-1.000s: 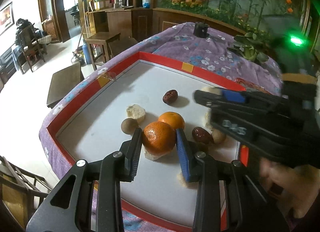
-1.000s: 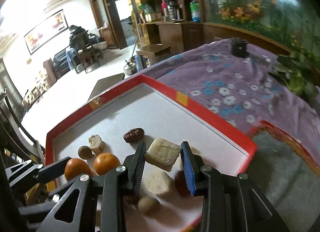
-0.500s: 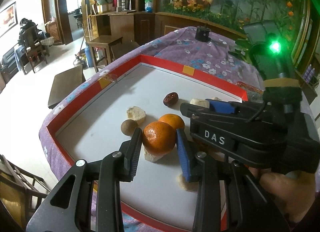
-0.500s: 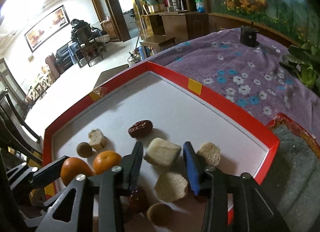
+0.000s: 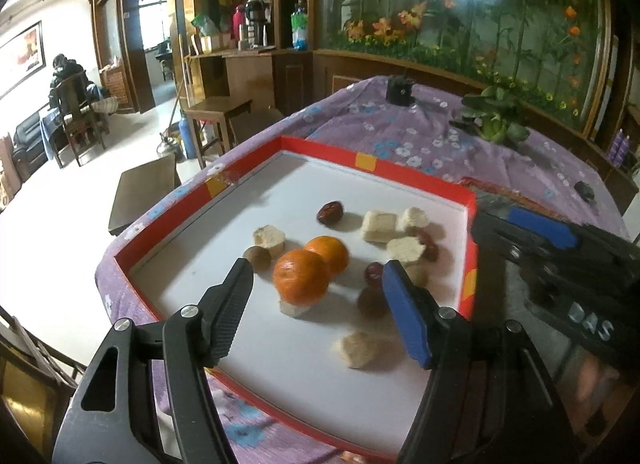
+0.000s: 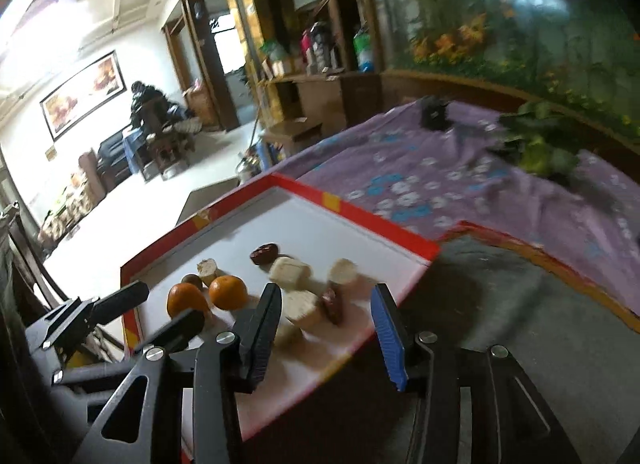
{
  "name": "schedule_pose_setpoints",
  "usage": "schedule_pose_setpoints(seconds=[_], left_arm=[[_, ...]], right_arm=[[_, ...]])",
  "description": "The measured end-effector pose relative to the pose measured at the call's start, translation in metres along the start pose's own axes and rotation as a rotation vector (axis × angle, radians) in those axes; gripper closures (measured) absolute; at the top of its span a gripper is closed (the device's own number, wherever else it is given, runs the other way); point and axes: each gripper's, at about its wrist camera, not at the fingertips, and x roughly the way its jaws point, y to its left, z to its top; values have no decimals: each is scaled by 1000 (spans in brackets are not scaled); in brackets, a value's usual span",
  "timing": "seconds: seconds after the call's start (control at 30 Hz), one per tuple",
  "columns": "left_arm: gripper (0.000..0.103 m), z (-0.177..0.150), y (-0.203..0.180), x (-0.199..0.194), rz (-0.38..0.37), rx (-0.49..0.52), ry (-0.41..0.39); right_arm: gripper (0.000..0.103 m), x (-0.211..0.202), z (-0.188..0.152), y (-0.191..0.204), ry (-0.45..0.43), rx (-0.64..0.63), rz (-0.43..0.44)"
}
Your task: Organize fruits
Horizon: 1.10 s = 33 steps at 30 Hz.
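1. Left gripper (image 5: 318, 284): spread wide, holding nothing, black finger on one side and blue-padded finger (image 5: 406, 318) on the other, poised above the near part of the red-rimmed tray (image 5: 416, 174).
2. Between those fingers in the left wrist view: front orange (image 5: 301, 282), free of both pads, perched on a pale chunk (image 5: 294, 309).
3. Just behind and touching it: second orange (image 5: 327, 254); to its left a small brown round fruit (image 5: 258, 257) and a pale cut piece (image 5: 270, 236).
4. Right gripper (image 6: 326, 322): likewise parted and empty, pulled back over the tray's right corner, blurred by motion.
5. Framed in its gap: a pale chunk (image 6: 302, 306) and a dark red date (image 6: 331, 306) side by side on the white tray floor.
6. Further in on the tray: squarish pale block (image 5: 378, 225) beside a rounder pale piece (image 5: 416, 218), with a lone date (image 5: 330, 212) nearer the middle.
7. By the blue pad of the left gripper: another date (image 5: 374, 272), a brown round fruit (image 5: 370, 302) and a pale piece (image 5: 356, 348) nearest the front rim.
8. Right of the tray: a dark grey mat with a red edge (image 6: 532, 304).
9. Underneath all: purple flowered tablecloth (image 5: 420, 136), carrying a leafy plant (image 5: 494, 120) and a small black object (image 5: 400, 90) at the far side.
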Motion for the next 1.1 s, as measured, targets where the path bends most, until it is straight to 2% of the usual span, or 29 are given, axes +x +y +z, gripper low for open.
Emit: schedule_pose_setpoints(seconds=[0.17,0.33,0.6,1.1], left_arm=[[35,-2,-13,-11,3,9,-10],[35,-7,-19,-22,-2,-2,-24],[35,-11,-25,-32,-5,6,-23],[35,-11,-21,-33,14,-3,-49]], right_arm=[[54,-40,-19,-12,-55,23,-43],[54,-61,-35,-11,-75,3,-64],[54,-65,-47,-5,-80,-3,-47],[54,-62,-44,-4,-74,4,-33]])
